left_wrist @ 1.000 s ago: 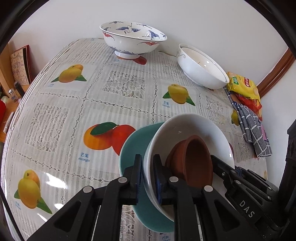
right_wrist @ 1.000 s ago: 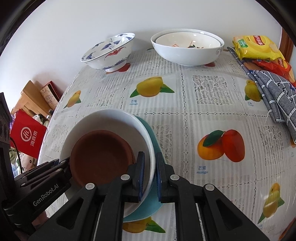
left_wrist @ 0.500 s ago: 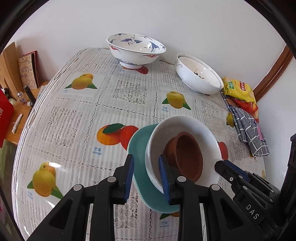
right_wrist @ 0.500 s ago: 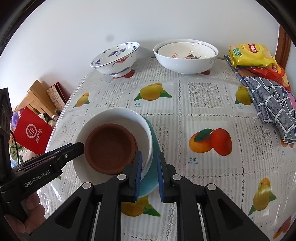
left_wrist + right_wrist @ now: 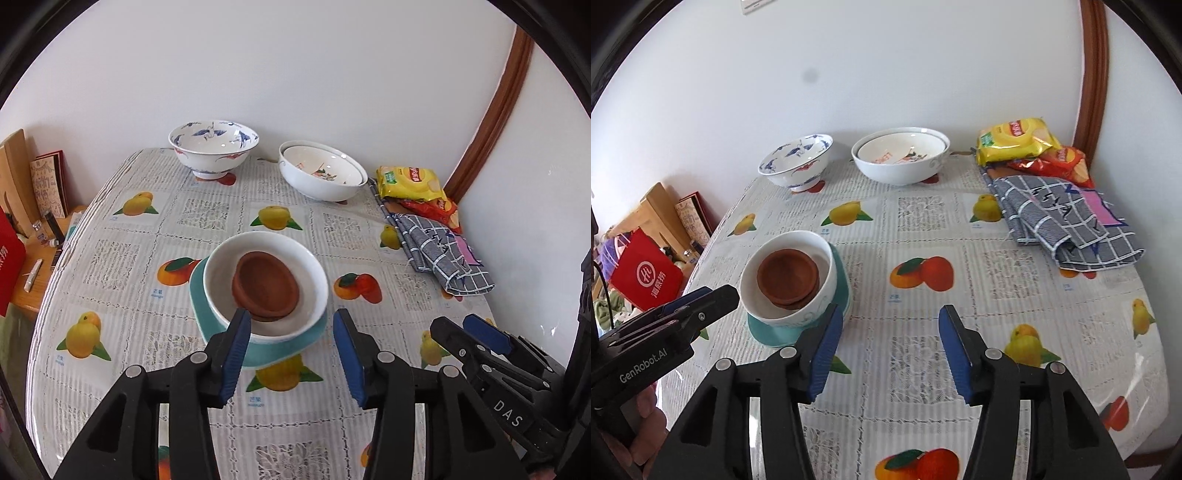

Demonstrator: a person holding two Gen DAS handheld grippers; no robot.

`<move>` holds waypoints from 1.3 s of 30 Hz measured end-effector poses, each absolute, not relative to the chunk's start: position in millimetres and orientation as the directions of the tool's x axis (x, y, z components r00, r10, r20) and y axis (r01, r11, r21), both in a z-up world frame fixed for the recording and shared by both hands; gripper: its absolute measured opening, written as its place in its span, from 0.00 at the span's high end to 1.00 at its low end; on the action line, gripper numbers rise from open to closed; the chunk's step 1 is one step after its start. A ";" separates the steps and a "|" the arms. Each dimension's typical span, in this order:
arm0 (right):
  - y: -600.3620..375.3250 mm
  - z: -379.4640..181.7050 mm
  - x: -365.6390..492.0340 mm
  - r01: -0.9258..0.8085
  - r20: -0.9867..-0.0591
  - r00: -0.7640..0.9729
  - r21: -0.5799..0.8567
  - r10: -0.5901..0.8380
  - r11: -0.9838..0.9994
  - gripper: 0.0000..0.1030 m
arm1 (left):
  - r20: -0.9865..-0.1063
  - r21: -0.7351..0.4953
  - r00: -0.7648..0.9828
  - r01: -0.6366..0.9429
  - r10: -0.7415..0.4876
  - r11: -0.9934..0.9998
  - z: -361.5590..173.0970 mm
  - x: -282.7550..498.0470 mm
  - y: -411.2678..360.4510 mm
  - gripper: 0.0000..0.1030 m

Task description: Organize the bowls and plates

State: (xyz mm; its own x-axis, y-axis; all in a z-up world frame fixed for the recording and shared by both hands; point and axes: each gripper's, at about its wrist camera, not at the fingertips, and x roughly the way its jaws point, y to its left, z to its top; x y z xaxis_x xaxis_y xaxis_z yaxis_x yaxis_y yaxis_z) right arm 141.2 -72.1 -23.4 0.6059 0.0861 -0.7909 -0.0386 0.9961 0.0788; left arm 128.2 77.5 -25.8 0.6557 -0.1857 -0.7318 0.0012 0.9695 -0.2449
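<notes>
A stack stands mid-table: a teal plate (image 5: 280, 352), a white bowl (image 5: 221, 273) on it, and brown clay dishes (image 5: 266, 282) inside the bowl. The stack also shows in the right wrist view (image 5: 792, 277). My left gripper (image 5: 291, 332) is open and empty, just in front of the stack. My right gripper (image 5: 890, 328) is open and empty, to the right of the stack. A blue-and-white patterned bowl (image 5: 213, 146) and two nested white bowls (image 5: 321, 173) stand at the back by the wall.
Snack packets (image 5: 410, 182) and a folded grey checked cloth (image 5: 439, 254) lie along the right edge. The table (image 5: 110, 258) has a fruit-print cover. A side shelf with books and a red bag (image 5: 646, 273) stands left of the table.
Both grippers let go of the bowl's rim, opened wide and pulled back. The stack stays on the table.
</notes>
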 end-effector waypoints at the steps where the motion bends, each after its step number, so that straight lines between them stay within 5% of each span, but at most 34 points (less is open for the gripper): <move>1: -76.8 -18.0 134.7 -0.027 -0.784 0.617 0.068 0.070 0.997 0.44 | -0.725 -0.238 0.664 0.007 -0.182 0.971 -22.4 123.1 71.4 0.48; 10: -113.2 10.2 90.2 0.052 -0.751 0.661 0.045 -0.001 0.998 0.36 | -0.668 -0.162 0.735 0.013 -0.119 0.987 -0.6 76.2 34.4 0.28; 12: -120.0 14.1 78.9 0.065 -0.736 0.676 0.036 -0.017 0.997 0.21 | -0.660 -0.133 0.746 0.003 -0.091 0.991 1.8 65.8 27.9 0.24; 16: -128.6 20.4 54.5 0.071 -0.708 0.705 -0.001 -0.051 0.997 0.11 | -0.654 -0.093 0.754 0.000 -0.061 0.996 3.0 48.2 13.9 0.18; 39: -147.1 20.1 -8.0 0.100 -0.690 0.722 0.017 -0.061 0.995 0.07 | -0.650 -0.070 0.759 -0.019 -0.031 0.997 5.2 -3.3 -3.4 0.12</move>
